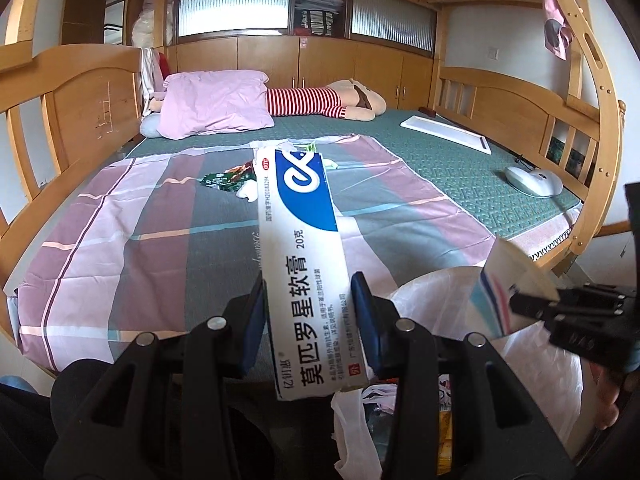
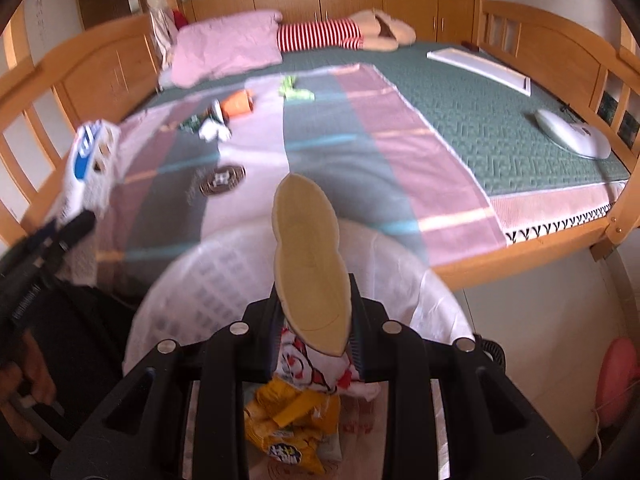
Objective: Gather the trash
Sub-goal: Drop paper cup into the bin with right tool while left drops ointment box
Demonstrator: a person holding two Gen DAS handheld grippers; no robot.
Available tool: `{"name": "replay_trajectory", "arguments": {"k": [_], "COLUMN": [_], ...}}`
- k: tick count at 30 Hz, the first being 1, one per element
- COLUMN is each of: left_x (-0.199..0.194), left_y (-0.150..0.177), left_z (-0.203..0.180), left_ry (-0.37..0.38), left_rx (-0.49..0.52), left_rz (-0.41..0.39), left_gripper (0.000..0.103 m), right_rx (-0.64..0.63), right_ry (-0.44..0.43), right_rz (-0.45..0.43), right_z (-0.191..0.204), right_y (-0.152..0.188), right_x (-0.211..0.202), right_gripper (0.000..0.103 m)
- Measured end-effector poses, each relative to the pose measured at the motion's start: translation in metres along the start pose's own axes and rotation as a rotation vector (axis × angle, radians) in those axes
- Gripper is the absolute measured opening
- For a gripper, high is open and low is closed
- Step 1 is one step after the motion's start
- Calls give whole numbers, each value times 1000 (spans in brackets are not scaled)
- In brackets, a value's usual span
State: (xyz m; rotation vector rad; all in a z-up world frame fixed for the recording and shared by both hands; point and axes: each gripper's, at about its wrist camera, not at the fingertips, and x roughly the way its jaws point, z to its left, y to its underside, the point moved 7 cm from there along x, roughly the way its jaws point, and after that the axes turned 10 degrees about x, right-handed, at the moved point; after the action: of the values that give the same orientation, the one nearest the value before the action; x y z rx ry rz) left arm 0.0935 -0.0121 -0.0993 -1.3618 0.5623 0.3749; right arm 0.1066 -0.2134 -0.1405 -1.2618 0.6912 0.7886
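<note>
A white-and-blue cardboard ointment box [image 1: 304, 248] is clamped between the pads of the left claw [image 1: 308, 324], held near its lower end so that most of its length stands free above the bed. The box is judged to be light, hollow and easily crushed; a hold across its flat long faces, as here, is thought to be the safest, and only light pressure should be needed.

A flattened paper cup with a tan inside and a striped outside [image 2: 310, 264] is pinched in the right claw [image 2: 314, 336], squeezed into a narrow lens shape. It is judged to be thin and springy, likely to slip if the squeeze is eased.

Both items are held just above a thin white plastic trash bag [image 2: 224, 272], whose open mouth lies below the right claw; a yellow snack wrapper [image 2: 288, 432] and a white printed wrapper [image 2: 316, 364] are seen already inside.

More litter is left on the pink, grey and white checked sheet [image 1: 120, 240]: a green foil wrapper [image 1: 218, 180], a crumpled white tissue [image 2: 214, 130], an orange packet [image 2: 238, 104] and a light green scrap [image 2: 296, 90]. These are judged soft and nearly weightless, best pinched at a raised fold.
</note>
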Motion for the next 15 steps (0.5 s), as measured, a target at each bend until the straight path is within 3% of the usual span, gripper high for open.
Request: {"name": "replay_trajectory", "arguments": {"k": [9, 12, 14, 15], "left_x": [2, 3, 3, 3], "left_y": [1, 1, 2, 2], "left_z": [-4, -6, -7, -8], "left_ry": [8, 11, 16, 20], "left_rx": [12, 14, 17, 19], "left_rz": [10, 10, 11, 12], "left_gripper": [42, 42, 42, 42], "right_rx": [5, 39, 87, 112], "right_ry": [16, -30, -41, -55], "right_rz": [74, 65, 26, -5], "right_z": [-6, -9, -16, -19], "right_y": [11, 6, -2, -8], "right_x": [12, 6, -5, -13], "right_gripper": [31, 42, 58, 58]}}
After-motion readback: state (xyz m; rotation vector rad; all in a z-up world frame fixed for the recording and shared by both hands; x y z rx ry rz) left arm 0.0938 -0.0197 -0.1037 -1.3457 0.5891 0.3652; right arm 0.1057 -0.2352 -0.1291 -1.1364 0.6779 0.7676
